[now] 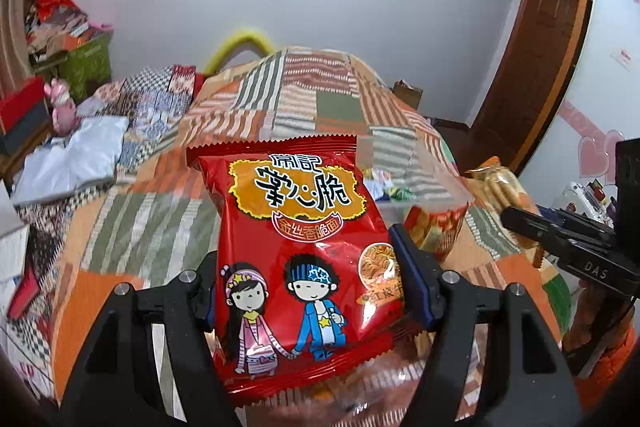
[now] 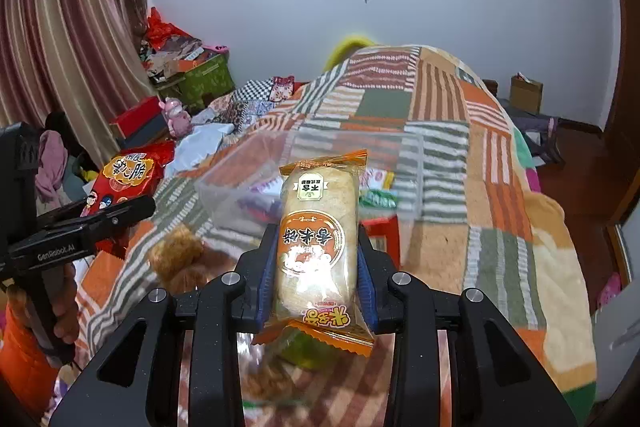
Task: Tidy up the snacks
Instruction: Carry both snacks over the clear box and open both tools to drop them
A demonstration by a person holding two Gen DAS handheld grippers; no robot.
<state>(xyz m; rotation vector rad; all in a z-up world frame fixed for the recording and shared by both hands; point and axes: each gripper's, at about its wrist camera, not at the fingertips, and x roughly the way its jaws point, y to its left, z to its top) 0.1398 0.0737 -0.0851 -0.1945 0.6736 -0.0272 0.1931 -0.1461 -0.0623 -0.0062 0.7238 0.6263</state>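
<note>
My left gripper (image 1: 308, 283) is shut on a red snack bag (image 1: 296, 251) with two cartoon children, held upright above the bed; the bag also shows in the right wrist view (image 2: 128, 175). My right gripper (image 2: 316, 267) is shut on an orange-trimmed rice cracker pack (image 2: 316, 239), held upright; that pack also shows in the left wrist view (image 1: 500, 195). A clear plastic box (image 2: 404, 179) sits on the patchwork bed ahead with a few small snack packets inside. It also shows in the left wrist view (image 1: 424, 183), behind the red bag.
The patchwork blanket (image 2: 460, 147) covers the bed. A brown fluffy snack or toy (image 2: 180, 255) lies near the left. Clutter, a green box (image 2: 208, 79) and red boxes stand at the far left. A wooden door (image 1: 540, 47) is at the right.
</note>
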